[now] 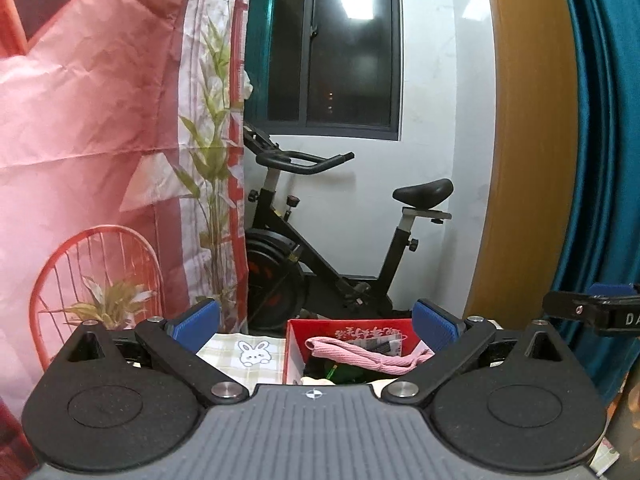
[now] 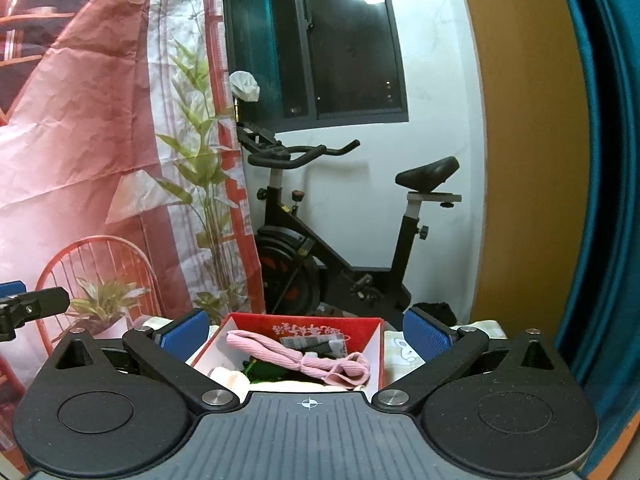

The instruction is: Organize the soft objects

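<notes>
A red box with white inner walls stands on a checked cloth with a rabbit print. Inside it lie a pink ribbed soft item, a green and black item and a cream item. My left gripper is open and empty, held above and just in front of the box. My right gripper is open and empty, also above the box's near side. The right gripper's finger shows at the right edge of the left wrist view.
A black exercise bike stands behind the table under a dark window. A pink printed backdrop hangs on the left. A wooden door edge and teal curtain are on the right.
</notes>
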